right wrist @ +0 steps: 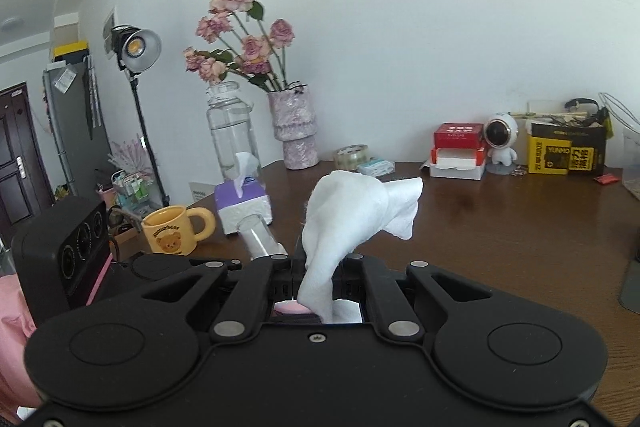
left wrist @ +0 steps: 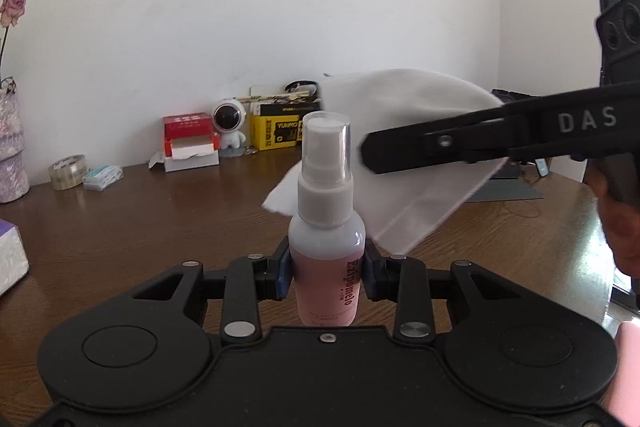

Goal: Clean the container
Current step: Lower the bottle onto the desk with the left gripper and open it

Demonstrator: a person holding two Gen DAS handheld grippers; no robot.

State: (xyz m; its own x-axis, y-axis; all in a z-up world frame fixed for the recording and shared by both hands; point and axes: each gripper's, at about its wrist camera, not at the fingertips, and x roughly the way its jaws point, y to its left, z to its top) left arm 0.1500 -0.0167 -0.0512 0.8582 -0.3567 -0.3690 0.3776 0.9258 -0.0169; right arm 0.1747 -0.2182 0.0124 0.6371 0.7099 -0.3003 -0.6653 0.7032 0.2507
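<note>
My left gripper is shut on a small spray bottle with pink liquid, a white pump and a clear cap, held upright above the brown table. My right gripper comes in from the right, close beside the bottle's cap, shut on a white cloth that hangs behind it. In the right wrist view the right gripper pinches the white cloth, which stands up and flops to the right. The bottle's clear cap pokes up just left of it.
Along the wall stand a red box, a small astronaut figure, a yellow box, a tape roll. A yellow bear mug, purple tissue box, glass jar and flower vase sit at the table's left.
</note>
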